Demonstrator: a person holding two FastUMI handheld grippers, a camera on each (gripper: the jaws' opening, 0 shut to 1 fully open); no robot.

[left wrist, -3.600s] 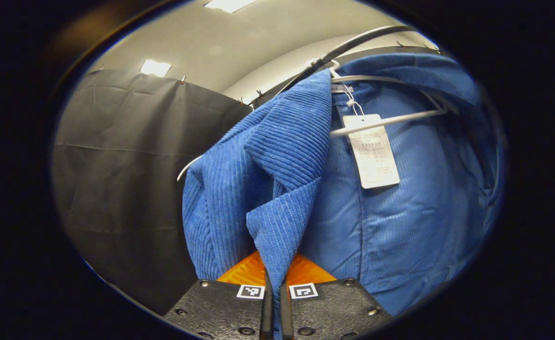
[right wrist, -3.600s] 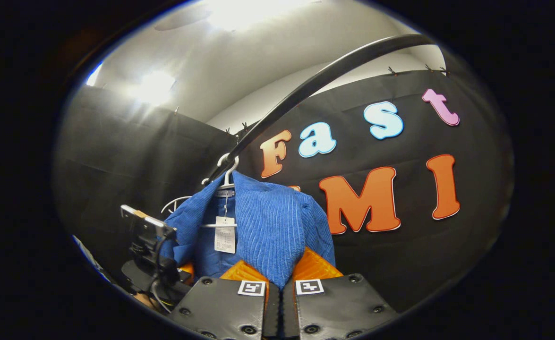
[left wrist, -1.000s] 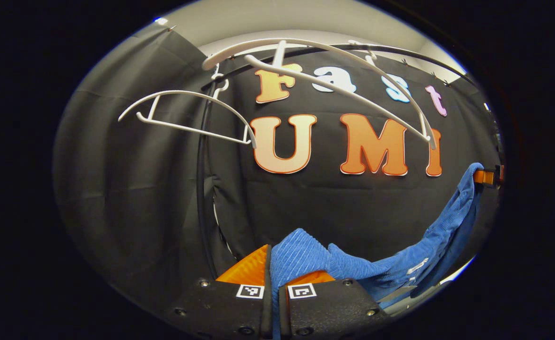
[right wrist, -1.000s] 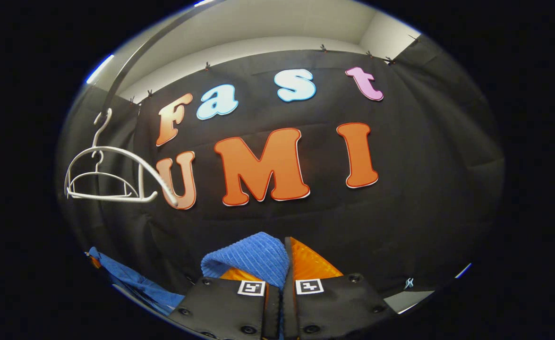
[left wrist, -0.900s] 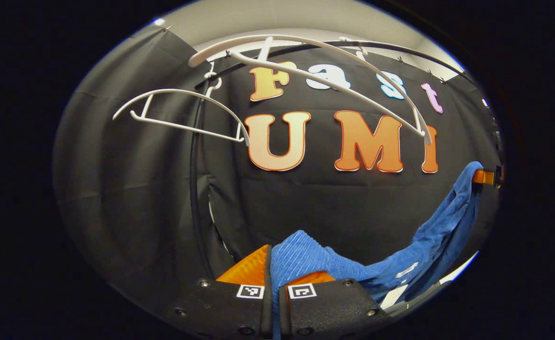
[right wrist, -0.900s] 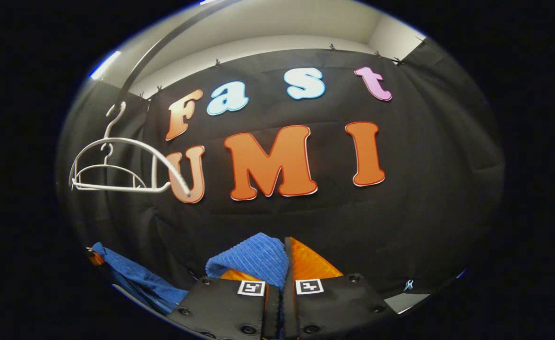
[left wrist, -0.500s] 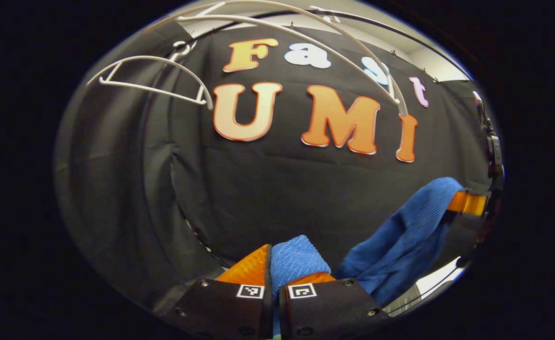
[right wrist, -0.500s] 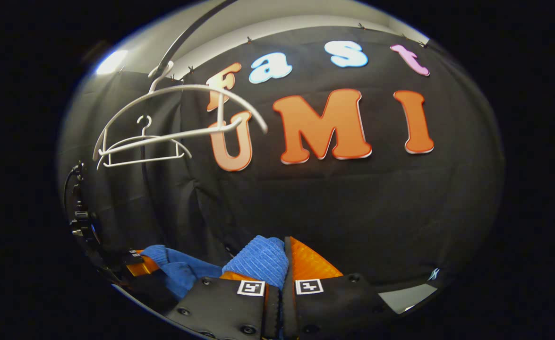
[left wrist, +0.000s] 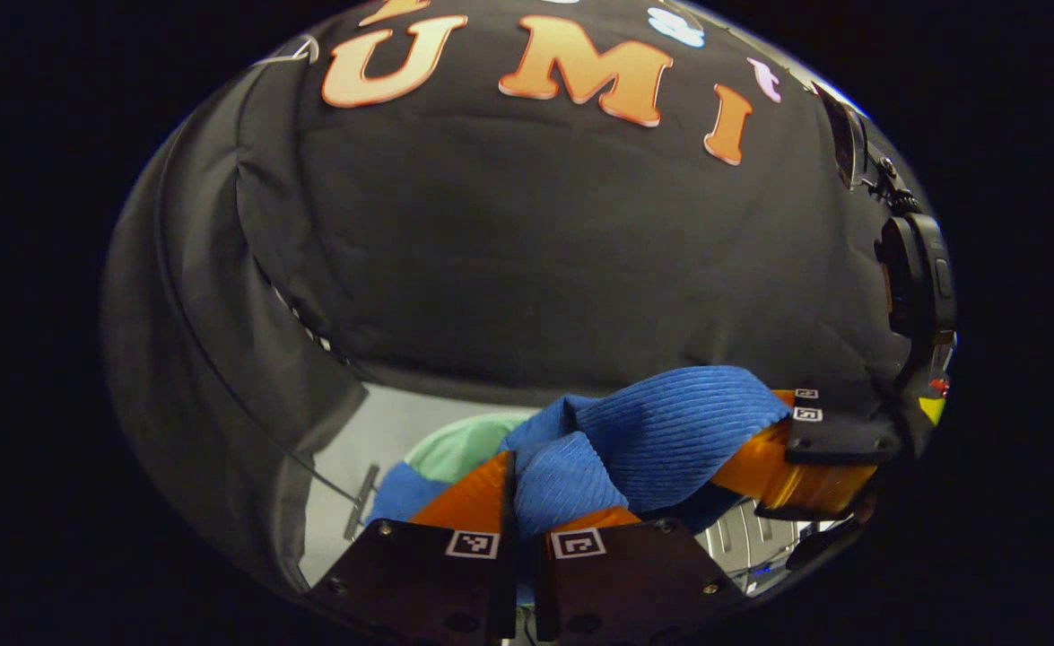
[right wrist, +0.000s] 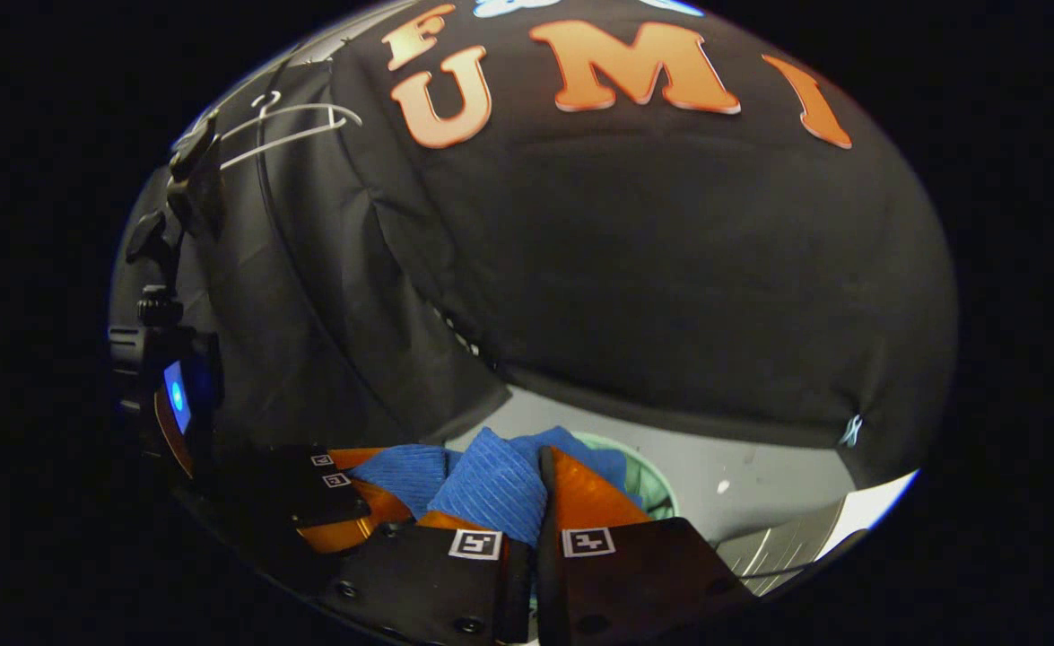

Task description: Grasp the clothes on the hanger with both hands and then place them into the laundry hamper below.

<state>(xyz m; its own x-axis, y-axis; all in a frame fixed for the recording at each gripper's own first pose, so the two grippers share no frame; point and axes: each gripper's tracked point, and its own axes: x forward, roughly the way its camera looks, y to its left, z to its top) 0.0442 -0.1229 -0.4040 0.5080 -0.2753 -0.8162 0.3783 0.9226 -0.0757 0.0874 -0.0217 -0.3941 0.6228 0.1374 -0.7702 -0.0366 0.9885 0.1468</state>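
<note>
Black cloth (left wrist: 535, 251) hangs behind, pale floor (right wrist: 742, 484) below. Both tongs, left (left wrist: 519, 489) and right (right wrist: 540, 493), pinch the blue shirt (left wrist: 670, 431) close together above the green hamper (left wrist: 459, 449).

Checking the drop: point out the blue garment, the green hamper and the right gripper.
blue garment (left wrist: 670, 426), left gripper view, ribbed fold.
green hamper (left wrist: 455, 449), left gripper view, inner wall.
right gripper (right wrist: 537, 489), right gripper view, between fingertips.

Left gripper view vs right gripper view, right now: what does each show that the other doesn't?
Left gripper view: the right gripper seen side-on, clamping the blue corduroy garment.
Right gripper view: bare white plastic hangers at upper left, and the left gripper side-on, also holding the cloth.
Both: the garment pinched between each view's own fingers, with the pale green laundry hamper below.
</note>
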